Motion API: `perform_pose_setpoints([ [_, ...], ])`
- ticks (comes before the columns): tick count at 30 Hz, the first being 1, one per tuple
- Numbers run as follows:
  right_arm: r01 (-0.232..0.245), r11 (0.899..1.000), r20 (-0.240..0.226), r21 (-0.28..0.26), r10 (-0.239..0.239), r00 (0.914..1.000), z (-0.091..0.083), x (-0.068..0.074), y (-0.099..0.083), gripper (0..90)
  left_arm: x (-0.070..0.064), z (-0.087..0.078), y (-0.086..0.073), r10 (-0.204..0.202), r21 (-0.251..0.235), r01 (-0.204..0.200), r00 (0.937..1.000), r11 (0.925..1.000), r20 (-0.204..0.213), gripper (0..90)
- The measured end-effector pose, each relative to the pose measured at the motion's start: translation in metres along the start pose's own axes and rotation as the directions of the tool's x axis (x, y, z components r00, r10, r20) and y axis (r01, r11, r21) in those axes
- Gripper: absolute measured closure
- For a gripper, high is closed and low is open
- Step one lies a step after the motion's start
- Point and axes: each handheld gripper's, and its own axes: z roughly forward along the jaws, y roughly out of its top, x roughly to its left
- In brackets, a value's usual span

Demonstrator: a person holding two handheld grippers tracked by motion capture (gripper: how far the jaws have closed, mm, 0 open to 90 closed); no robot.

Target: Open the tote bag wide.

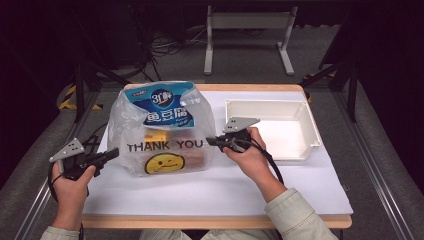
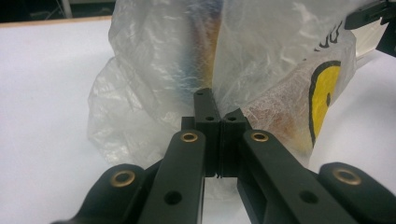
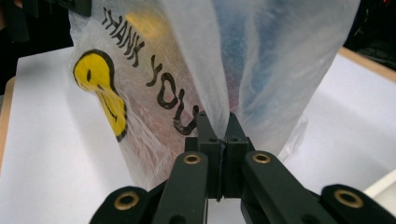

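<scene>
Pinching the plastic bag (image 1: 162,132) between closed jaws, seemingly, at opposite sides.

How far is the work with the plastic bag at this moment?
Done: both grippers have taken hold. The left gripper is shut on one side of the plastic bag, the right gripper on the other side. In hand: the bag stands on the table, held between them. Left: the blue packet and the other goods are inside the bag; the white tray is empty.
</scene>
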Motion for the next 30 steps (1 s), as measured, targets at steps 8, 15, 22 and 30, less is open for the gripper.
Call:
perform_pose_setpoints([
  [8,-0.026,0.999,-0.02,0.04,0.027,0.9995,0.006,-0.001,-0.016,89.8,0.002,0.007,-0.005,-0.03,0.097,0.029,0.9996,0.9948,0.005,89.6],
  [15,-0.047,0.997,-0.036,0.06,0.049,0.9981,0.012,-0.001,-0.026,89.8,0.005,0.012,-0.01,-0.058,0.155,0.057,0.9983,0.9863,0.003,89.6],
  [22,-0.055,0.996,-0.055,0.071,0.059,0.9968,0.013,0.003,-0.035,89.8,0.003,0.011,-0.017,-0.075,0.207,0.067,0.9968,0.9761,0.029,89.6],
  [30,-0.055,0.995,-0.074,0.089,0.061,0.9954,0.002,0.01,-0.044,89.8,-0.011,0.004,-0.016,-0.012,0.235,-0.004,0.9979,0.9721,0.063,89.5],
])
